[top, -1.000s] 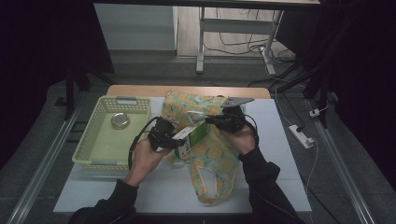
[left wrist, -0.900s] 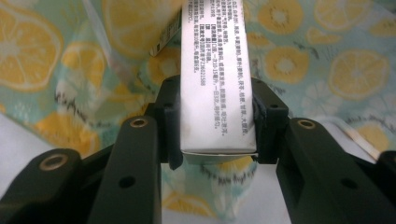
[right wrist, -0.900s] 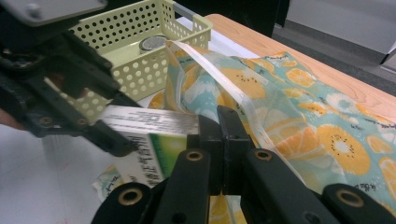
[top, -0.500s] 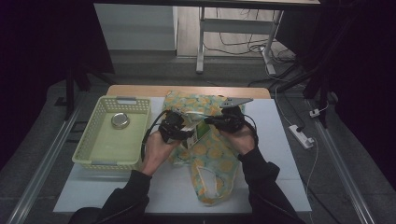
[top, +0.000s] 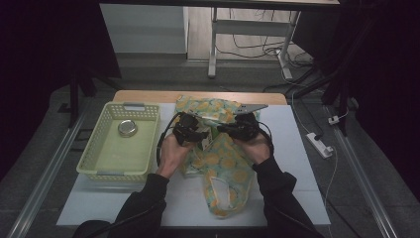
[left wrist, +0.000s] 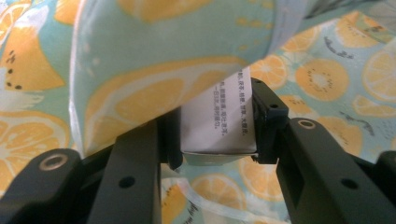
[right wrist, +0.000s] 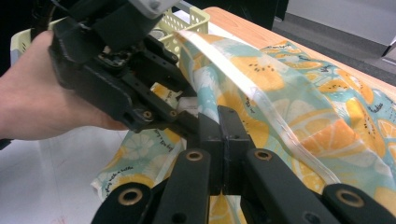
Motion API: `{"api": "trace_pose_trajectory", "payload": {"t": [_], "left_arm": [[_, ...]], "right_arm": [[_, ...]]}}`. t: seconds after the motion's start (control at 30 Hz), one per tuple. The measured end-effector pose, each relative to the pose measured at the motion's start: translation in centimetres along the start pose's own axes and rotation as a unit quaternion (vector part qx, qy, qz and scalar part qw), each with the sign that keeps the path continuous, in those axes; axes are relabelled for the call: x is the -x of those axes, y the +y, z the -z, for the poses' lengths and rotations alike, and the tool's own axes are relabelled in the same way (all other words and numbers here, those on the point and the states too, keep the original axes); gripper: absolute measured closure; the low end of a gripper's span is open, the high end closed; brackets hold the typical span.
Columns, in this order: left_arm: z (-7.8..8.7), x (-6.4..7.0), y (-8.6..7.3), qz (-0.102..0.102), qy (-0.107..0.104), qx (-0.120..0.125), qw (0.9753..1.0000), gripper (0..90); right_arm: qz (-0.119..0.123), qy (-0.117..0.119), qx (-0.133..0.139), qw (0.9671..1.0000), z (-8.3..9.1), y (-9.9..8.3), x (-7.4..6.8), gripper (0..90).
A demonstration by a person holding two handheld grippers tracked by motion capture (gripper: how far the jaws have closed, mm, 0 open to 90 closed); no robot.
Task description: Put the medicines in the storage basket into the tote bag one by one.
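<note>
Left gripper (left wrist: 217, 135): clamped on white carton (left wrist: 219, 126), half under bag's edge.
Right gripper (right wrist: 222, 140): pinching fruit-print bag (top: 223, 163) fabric, beside carton.
Basket (top: 99, 166): left of bag.

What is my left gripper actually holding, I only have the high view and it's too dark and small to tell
Observer: In the left gripper view, the left gripper is clamped on a small white carton with printed text, its far end tucked under the fruit-print bag.
Operator: And the right one?
Observer: In the right gripper view, the right gripper has its jaws closed on the bag's fabric beside the pale trimmed edge.
Operator: Is that edge lifted?
Observer: Yes, it is raised off the table, with the left gripper reaching in beneath it.
</note>
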State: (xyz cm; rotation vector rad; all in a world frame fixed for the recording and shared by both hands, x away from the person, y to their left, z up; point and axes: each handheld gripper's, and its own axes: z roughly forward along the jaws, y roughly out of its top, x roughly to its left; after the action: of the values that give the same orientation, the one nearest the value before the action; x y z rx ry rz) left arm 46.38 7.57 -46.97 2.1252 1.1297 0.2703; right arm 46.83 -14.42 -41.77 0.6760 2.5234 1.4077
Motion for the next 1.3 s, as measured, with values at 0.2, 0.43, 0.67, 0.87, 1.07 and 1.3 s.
{"api": "trace_pose_trajectory", "payload": {"t": [0.2,0.43,0.67,0.87,1.07,1.3], "left_arm": [[-0.7,-0.5,-0.1,0.006,0.013,0.006,0.9999,61.5],[-1.2,-1.0,0.4,0.002,0.020,0.007,0.9998,61.3],[-1.5,-0.9,0.3,0.006,0.010,0.019,0.9998,50.6],[-0.3,-0.5,0.3,-0.004,0.001,0.023,0.9997,38.3],[1.4,-0.2,-0.2,-0.011,-0.027,0.015,0.9994,31.3],[3.5,-0.2,-1.5,-0.010,-0.062,0.025,0.9977,26.4]], "right_arm": [[-0.001,0.000,-0.003,1.0000,-0.1,-0.1,0.1,90.0],[-0.002,-0.001,-0.005,1.0000,-0.3,-0.2,0.1,90.0],[-0.002,0.000,-0.005,1.0000,-0.3,-0.3,0.2,90.0],[-0.005,-0.004,-0.001,1.0000,-0.2,-0.3,0.4,90.0],[-0.005,-0.005,0.003,1.0000,0.0,-0.2,0.4,90.0],[-0.005,-0.005,0.004,1.0000,0.1,-0.2,0.5,90.0]]}}
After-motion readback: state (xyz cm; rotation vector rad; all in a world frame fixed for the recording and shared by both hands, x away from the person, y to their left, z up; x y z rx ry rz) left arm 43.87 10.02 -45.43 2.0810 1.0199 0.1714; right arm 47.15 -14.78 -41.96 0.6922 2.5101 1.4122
